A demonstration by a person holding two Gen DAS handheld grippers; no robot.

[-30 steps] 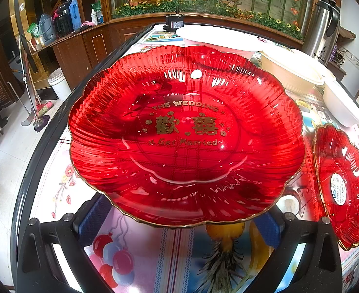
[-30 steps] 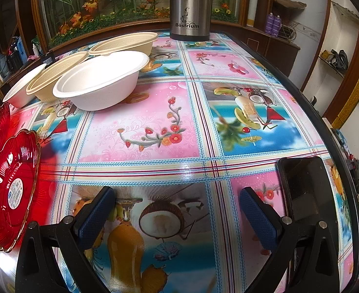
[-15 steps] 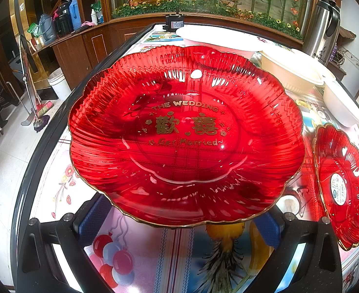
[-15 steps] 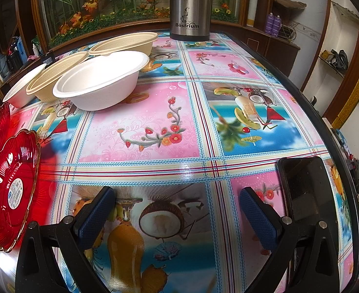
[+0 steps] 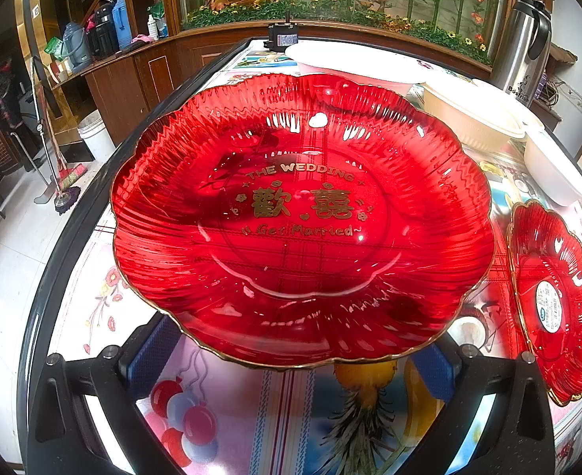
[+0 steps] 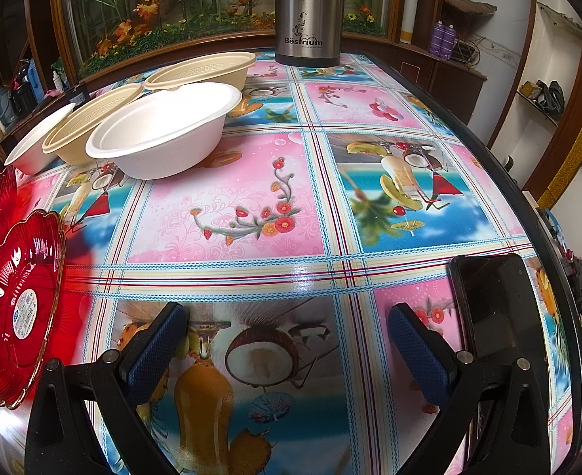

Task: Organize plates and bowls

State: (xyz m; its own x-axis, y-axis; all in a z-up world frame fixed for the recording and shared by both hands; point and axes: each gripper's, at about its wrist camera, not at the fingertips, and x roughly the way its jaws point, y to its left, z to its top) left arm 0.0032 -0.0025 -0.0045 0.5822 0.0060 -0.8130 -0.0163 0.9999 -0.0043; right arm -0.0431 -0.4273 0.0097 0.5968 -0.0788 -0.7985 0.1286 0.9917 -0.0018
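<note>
My left hand-held gripper point(image 5: 291, 360) is spread wide at the large red wedding plate point(image 5: 303, 213) near the counter's point(image 6: 330, 206) left edge. My right hand-held gripper point(image 6: 287, 340) hangs released above the oilcloth, grasping nothing.

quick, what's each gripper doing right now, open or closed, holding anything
Left gripper: open, fingers spread wide, the near rim of the large red plate between them, not clamped.
Right gripper: open, empty, over the tablecloth.
</note>
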